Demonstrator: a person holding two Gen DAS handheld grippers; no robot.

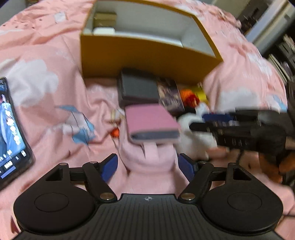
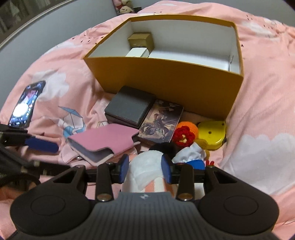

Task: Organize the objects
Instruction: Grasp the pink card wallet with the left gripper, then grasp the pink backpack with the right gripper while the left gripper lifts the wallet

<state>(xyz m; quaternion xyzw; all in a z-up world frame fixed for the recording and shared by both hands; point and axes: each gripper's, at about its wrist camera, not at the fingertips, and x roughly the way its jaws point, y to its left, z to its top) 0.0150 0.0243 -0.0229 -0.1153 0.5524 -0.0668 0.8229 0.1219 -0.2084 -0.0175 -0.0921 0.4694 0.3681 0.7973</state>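
A yellow open box [image 1: 147, 55] [image 2: 166, 77] stands on the pink bedspread, with a gold box [image 2: 141, 40] and a white box [image 2: 137, 52] inside. In front lie a dark grey case [image 2: 130, 108], a picture card box [image 2: 160, 121], a pink wallet [image 1: 152, 123] [image 2: 101, 142], a crochet flower [image 2: 186, 133], a yellow tape measure [image 2: 212, 133]. My left gripper [image 1: 148, 164] is open just short of the wallet, over a fold of pink cloth. My right gripper [image 2: 145, 169] has its jaws around a white plush toy [image 2: 145, 166]; it also shows in the left wrist view [image 1: 221, 121].
A lit phone [image 1: 11, 133] [image 2: 27, 105] lies on the bedspread at the left. A blue and white plush part [image 2: 191, 157] sits right of my right gripper. Shelves [image 1: 282, 48] stand beyond the bed at the right. More plush toys [image 2: 125, 7] sit far behind the box.
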